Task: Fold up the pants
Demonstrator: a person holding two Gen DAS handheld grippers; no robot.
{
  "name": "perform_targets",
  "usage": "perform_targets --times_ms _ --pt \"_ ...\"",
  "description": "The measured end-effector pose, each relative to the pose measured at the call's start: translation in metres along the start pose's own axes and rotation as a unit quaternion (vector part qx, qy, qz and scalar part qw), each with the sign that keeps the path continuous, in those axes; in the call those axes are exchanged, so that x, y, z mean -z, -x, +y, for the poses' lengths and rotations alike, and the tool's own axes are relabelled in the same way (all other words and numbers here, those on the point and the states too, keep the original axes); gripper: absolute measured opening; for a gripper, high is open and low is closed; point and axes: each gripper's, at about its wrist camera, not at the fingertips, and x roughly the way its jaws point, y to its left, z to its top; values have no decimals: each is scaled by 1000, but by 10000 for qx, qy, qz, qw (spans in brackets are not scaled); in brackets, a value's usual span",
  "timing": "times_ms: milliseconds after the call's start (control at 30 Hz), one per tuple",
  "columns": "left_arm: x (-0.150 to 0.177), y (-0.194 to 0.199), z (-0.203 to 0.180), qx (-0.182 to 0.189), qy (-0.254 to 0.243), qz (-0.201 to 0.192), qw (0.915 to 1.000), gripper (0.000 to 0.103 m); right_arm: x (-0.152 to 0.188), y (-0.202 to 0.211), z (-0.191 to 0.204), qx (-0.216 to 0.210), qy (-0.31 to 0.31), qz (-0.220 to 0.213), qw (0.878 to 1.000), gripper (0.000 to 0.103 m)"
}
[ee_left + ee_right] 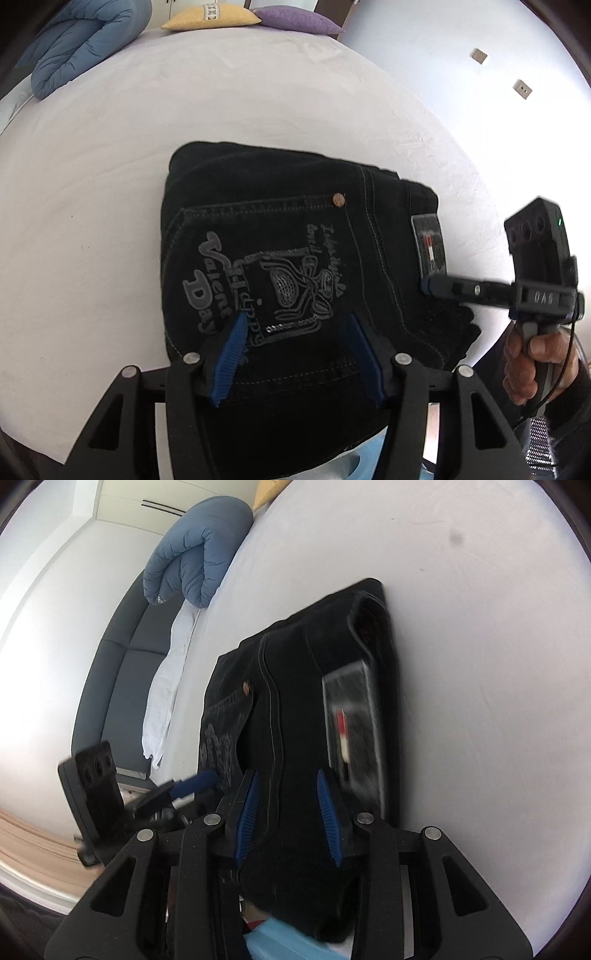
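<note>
Left gripper point(297, 325): blue-padded jaws spread wide over the near edge of the folded black denim pants point(280, 258), holding nothing. Right gripper point(288, 786): jaws apart, straddling the waistband end beside the rectangular brand patch point(352, 731); grip not confirmed. The pants lie on the white bed sheet point(110, 166). Beyond the pants: rolled blue quilted duvet point(77, 40), yellow cushion point(210, 16), purple cushion point(299, 18).

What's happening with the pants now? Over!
Left tool open over folded black pants. Right tool open at the waistband end. Pants on white bed. Nothing blocking.
</note>
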Motion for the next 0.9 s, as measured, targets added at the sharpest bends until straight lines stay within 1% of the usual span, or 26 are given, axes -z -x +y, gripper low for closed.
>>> perform_targets --times_ms 100,133,167,200,233,300,400,467,533,600,667,700,767,800,833,867,900 --pt "-23 9 15 -29 87 -252 9996 60 12 6 -3 -38 -41 -117 9999 30" --pt "-31 7 19 7 110 -288 9995 56 13 4 -4 -76 -81 -144 9998 30" --pt "-37 4 23 79 128 -300 9994 56 13 -6 -3 -97 -151 -165 9997 30" --pt "-43 -2 25 133 107 -302 9994 53 14 -5 -4 -92 -188 -178 9996 30" --pt "-45 -9 26 68 41 -280 9996 48 15 -5 -2 -60 -188 -187 9996 30" --pt "-45 -24 26 -55 -81 -135 9999 47 14 -6 4 30 -90 -189 9998 30" --pt "-22 -31 12 -213 -308 -150 9992 47 16 0 2 30 -70 -195 9998 30" --pt "-3 -26 2 -241 -404 -227 9986 47 21 8 -3 -9 -90 -204 9998 30" --pt "23 -19 -11 -272 -610 -306 9973 50 22 11 -4 -15 -96 -198 9998 30" --pt "45 -11 -22 -501 -859 -479 9939 50 24 15 -5 -7 -63 -204 9998 30" --pt "65 -4 -30 -499 -919 -521 9932 50 24 20 -6 21 -24 -207 9998 30" --pt "70 -1 -30 -446 -874 -520 9938 50 24 24 -4 20 13 -224 9997 33" --pt "80 5 -26 -193 -692 -429 9965 50 24 35 2 61 77 -296 9995 33" --pt "80 9 -25 -152 -660 -413 9968 50 24 42 3 51 100 -352 9993 33" --pt "81 16 -21 -113 -633 -428 9970 52 22 49 5 22 121 -442 9989 34" --pt "79 23 -16 -87 -596 -463 9971 54 20 55 6 6 128 -526 9985 44" --pt "75 29 -10 -94 -541 -533 9971 66 16 60 7 4 117 -623 9980 51"
